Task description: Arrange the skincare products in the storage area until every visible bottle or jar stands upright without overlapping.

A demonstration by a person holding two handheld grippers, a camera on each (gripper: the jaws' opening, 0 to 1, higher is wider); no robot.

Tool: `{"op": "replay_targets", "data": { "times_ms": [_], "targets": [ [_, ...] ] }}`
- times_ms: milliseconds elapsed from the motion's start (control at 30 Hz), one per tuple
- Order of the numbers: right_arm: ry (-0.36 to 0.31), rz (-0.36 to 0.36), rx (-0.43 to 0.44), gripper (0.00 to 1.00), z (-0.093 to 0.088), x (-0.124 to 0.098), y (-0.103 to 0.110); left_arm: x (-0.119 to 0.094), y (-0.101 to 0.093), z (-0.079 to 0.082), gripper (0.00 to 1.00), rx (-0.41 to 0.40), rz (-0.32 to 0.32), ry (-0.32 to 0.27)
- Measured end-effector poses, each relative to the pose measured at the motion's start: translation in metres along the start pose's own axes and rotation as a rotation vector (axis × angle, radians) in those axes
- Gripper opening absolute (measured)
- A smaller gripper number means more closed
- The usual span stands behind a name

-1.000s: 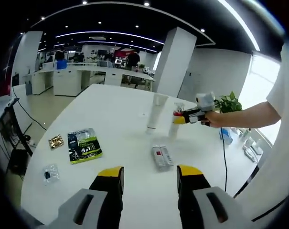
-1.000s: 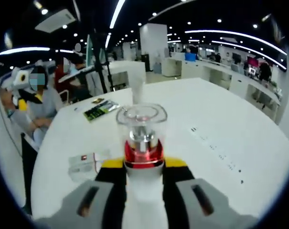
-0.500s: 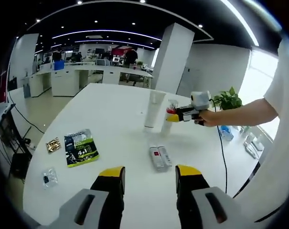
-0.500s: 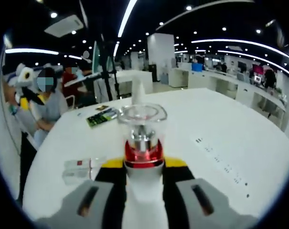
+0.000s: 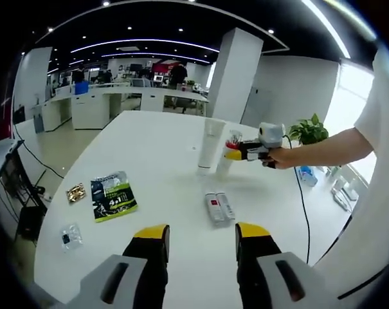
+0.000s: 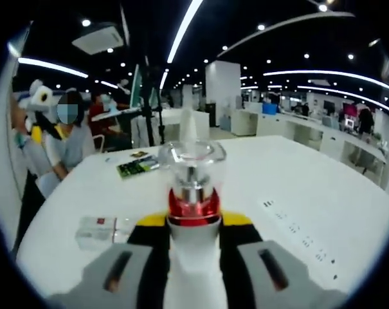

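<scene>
Right gripper (image 6: pixel 193 225) sits at the bottom centre of the right gripper view, its jaws pinching a white bottle (image 6: pixel 192 212) with a red collar and a clear cap. The bottle's lower body runs off the bottom edge, so how far down it goes is hidden. In the left gripper view the same gripper comes in from the right, held by a hand (image 5: pixel 279 157), and the bottle there is tiny, just beside a tall white tube (image 5: pixel 209 147) standing upright mid-frame. Can't tell if the two touch.

Left gripper (image 5: pixel 200 237) is at the bottom of its own view, yellow-tipped jaws spread wide with nothing between them.

Biggest thing around is the white table (image 5: pixel 155 161), rounded at its edges, taking up most of the middle of both views. Behind it is an open office with a white pillar (image 5: pixel 236 77) at upper centre, white desks (image 5: pixel 98 106) at upper left, ceiling light strips, and a green plant (image 5: pixel 308 132) at the right.

On the table, going down in size: a green packet (image 5: pixel 112 196) lying flat at left, a small white box (image 5: pixel 218 208) with a red mark lying flat at centre, a gold sachet (image 5: pixel 75 192), and a clear sachet (image 5: pixel 68 236) at lower left. The print on all of these is too small to read.
</scene>
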State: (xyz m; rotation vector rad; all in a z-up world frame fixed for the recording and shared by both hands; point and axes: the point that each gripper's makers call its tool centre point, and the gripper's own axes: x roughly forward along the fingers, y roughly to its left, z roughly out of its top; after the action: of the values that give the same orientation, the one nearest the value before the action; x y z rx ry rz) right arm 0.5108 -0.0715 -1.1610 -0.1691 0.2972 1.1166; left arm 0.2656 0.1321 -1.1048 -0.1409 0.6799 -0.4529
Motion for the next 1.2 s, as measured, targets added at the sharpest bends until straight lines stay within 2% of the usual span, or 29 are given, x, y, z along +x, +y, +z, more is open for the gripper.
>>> {"op": "replay_targets", "data": {
  "times_ms": [633,900,1000,1200],
  "targets": [
    [0.027,0.023,-0.030,0.27,0.004,0.009,0.007,-0.014,-0.003,0.000,0.39,0.044,0.022,0.002],
    [0.030,0.010,0.019,0.28,0.005,0.013,0.008,-0.024,-0.002,-0.008,0.38,0.044,0.032,0.006],
    [0.053,-0.002,0.052,0.39,0.000,0.014,0.009,-0.028,0.000,-0.010,0.38,0.047,0.033,0.003],
    [0.079,-0.041,0.084,0.40,-0.008,0.007,0.007,-0.032,0.001,-0.013,0.38,0.050,0.028,0.002]
  ]
}}
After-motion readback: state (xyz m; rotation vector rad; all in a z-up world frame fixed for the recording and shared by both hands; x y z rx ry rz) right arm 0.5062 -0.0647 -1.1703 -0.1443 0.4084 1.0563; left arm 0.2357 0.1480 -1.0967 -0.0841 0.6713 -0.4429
